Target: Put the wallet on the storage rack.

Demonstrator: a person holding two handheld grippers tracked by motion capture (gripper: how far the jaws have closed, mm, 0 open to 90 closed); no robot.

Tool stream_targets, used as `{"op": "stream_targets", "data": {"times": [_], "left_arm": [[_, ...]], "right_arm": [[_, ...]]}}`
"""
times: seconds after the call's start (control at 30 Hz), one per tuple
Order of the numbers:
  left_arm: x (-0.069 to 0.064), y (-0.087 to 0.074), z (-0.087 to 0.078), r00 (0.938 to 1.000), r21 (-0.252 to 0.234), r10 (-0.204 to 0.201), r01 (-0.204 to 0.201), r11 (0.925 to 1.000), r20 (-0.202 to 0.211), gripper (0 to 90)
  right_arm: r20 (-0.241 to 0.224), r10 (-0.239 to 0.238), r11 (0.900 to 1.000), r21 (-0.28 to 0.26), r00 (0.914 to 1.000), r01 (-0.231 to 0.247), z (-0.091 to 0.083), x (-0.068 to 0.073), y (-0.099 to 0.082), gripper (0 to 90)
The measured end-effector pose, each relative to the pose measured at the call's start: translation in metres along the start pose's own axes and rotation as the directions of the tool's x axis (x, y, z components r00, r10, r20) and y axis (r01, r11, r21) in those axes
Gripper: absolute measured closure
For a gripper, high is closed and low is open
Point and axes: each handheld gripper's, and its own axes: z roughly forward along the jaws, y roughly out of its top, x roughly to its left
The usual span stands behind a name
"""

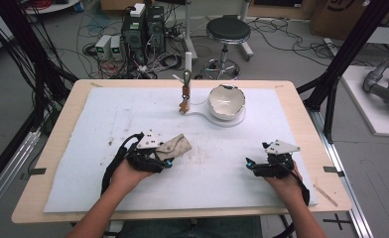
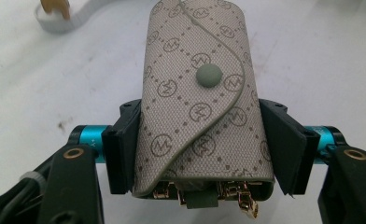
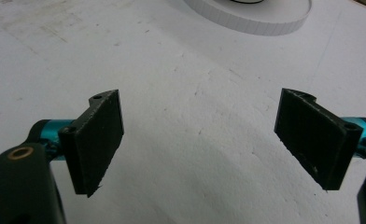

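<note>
High view: left gripper (image 1: 168, 159) sits at roughly 8 o'clock on the white mat (image 1: 108, 114) covering the counter (image 1: 301, 106), w/ a beige monogram key pouch (image 1: 174, 147) clamped between its jaws. The pouch sticks out toward 1 o'clock from the gripper. Whether it's clear of the mat I can't tell from up here.

Left gripper view: pouch (image 2: 200, 105) fills the gap btwn the two black pads, both pressing its sides. Flap is snapped shut w/ a grey round button (image 2: 208, 75); gold key hooks (image 2: 246, 205) peek out at the near end, 6 o'clock.

Right gripper (image 1: 250, 164) is at about 4 o'clock on the mat, well apart from the left one, held in the person's right hand (image 1: 284, 184). Right gripper view: jaws spread wide, nothing btwn them, just bare mat (image 3: 195, 107).

Far side, approx 12 o'clock: a cracked white bowl (image 1: 226, 101) on a white round base (image 1: 207, 116), and just beside it at 11 o'clock a small stand w/ a brown figure (image 1: 184, 101). Both well apart from the pouch.
</note>
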Motion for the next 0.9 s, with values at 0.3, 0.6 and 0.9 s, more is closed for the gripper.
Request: {"op": "stream_targets", "data": {"times": [0.3, 0.6, 0.9], "left_arm": [[0.009, 0.050, 0.001, 0.9991, -0.044, 0.033, -0.034, 0.9985, -0.027, 35.4], [0.017, 0.100, 0.014, 0.9979, -0.062, 0.058, -0.060, 0.9963, -0.030, 35.6], [0.022, 0.140, 0.040, 0.9969, -0.031, 0.076, -0.076, 0.9966, -0.021, 35.6]], "right_arm": [[-0.004, -0.005, 1.0000, 0.003, 1.0000, 0.005, 0.003, 0.001, 0.001, 15.8], [-0.008, -0.006, 1.0000, 0.005, 0.9999, 0.006, 0.004, 0.002, 0.002, 15.8], [-0.008, -0.006, 1.0000, 0.004, 1.0000, 0.006, 0.006, 0.001, 0.002, 15.8]]}}
